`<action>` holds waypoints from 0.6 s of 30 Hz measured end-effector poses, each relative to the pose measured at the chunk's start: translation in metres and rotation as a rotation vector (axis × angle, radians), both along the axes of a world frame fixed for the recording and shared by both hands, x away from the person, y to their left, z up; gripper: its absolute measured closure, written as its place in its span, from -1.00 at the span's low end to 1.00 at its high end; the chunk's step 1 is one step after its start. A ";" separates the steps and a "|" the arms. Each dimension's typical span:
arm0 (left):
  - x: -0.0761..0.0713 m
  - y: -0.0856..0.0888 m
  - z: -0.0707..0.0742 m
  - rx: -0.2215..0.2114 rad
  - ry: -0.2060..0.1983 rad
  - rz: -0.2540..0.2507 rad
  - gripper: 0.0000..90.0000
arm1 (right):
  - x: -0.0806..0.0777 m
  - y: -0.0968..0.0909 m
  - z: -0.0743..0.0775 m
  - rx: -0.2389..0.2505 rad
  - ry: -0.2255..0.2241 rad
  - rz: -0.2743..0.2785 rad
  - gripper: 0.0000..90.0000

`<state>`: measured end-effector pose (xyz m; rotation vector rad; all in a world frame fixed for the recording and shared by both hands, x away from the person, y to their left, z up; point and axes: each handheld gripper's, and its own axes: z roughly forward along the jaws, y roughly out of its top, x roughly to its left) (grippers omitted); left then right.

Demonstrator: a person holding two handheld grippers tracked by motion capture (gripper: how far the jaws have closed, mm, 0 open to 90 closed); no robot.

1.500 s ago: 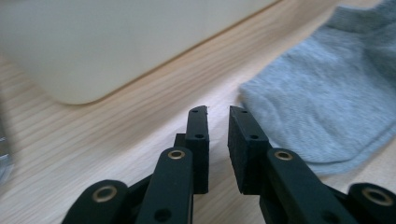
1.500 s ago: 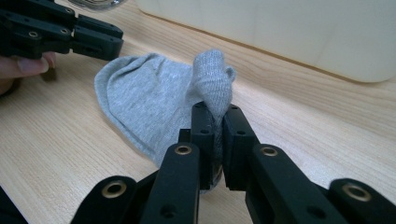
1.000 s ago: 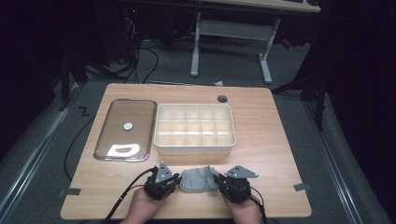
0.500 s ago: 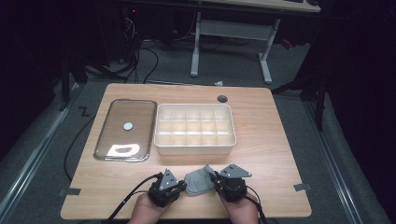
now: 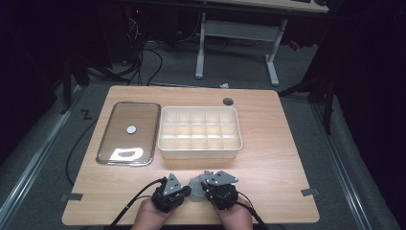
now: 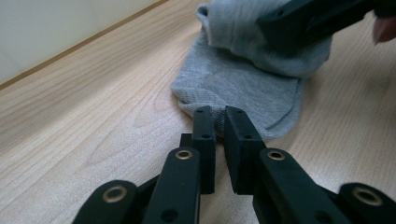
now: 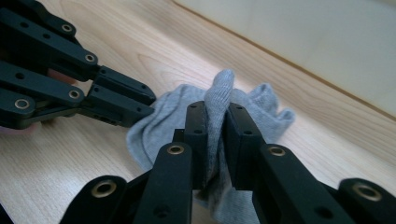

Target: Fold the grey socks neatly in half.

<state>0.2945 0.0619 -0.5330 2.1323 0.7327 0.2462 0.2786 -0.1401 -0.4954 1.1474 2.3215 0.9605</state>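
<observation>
The wooden tabletop point(image 5: 277, 143) carries a white divided tray point(image 5: 199, 132) near its middle, with every compartment empty as far as the high view shows. Just to the left of the tray lies a clear flat lid point(image 5: 128, 132). At the near edge, well apart from the tray, a small grey sock point(image 5: 196, 184) lies between the two grippers.

The right gripper point(image 7: 215, 112) has a raised fold of the sock pinched between its fingers, which are closed on the cloth with only the fabric's thickness between them. The left gripper point(image 6: 217, 116) sits low on the tabletop with its fingers nearly together, a narrow gap showing, and their tips at the sock's edge. Whether any cloth is caught there I cannot tell.

The work looks to be in its early part: the sock is gathered and partly folded over on itself, not yet lifted off the wood. If it is bound for the tray, carrying it there remains.
</observation>
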 end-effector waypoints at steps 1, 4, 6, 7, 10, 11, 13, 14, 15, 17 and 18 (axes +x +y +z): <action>0.000 0.000 0.000 0.000 0.000 -0.001 0.85 | 0.000 0.000 0.000 0.000 0.000 0.000 0.80; 0.000 0.000 0.000 -0.002 0.002 -0.004 0.87 | 0.001 0.008 -0.005 -0.008 0.012 0.015 0.80; 0.000 0.000 0.000 0.000 0.002 -0.006 0.89 | 0.001 0.011 -0.006 -0.008 0.014 0.021 0.81; 0.000 0.000 0.000 0.000 0.002 -0.006 0.90 | 0.001 0.012 -0.007 -0.007 0.013 0.024 0.83; 0.000 0.000 0.000 -0.001 0.002 -0.006 0.92 | 0.001 0.015 -0.006 -0.007 0.009 0.027 0.88; 0.000 0.000 0.000 -0.001 0.003 -0.006 0.92 | 0.001 0.015 -0.004 -0.005 0.001 0.028 0.89; 0.000 0.000 0.000 -0.001 0.003 -0.006 0.93 | 0.000 0.016 0.000 0.006 -0.015 0.030 0.89; 0.000 0.000 0.000 -0.001 0.004 -0.006 0.93 | 0.000 0.017 0.001 0.008 -0.020 0.031 0.89; 0.000 0.000 0.000 -0.002 0.004 -0.006 0.93 | -0.001 0.018 0.003 0.008 -0.027 0.031 0.89; 0.000 0.000 0.000 -0.002 0.004 -0.006 0.93 | 0.000 0.019 0.002 0.002 -0.025 0.034 0.89; 0.000 0.000 0.000 -0.001 0.003 -0.007 0.93 | 0.001 0.021 -0.003 -0.015 -0.010 0.037 0.89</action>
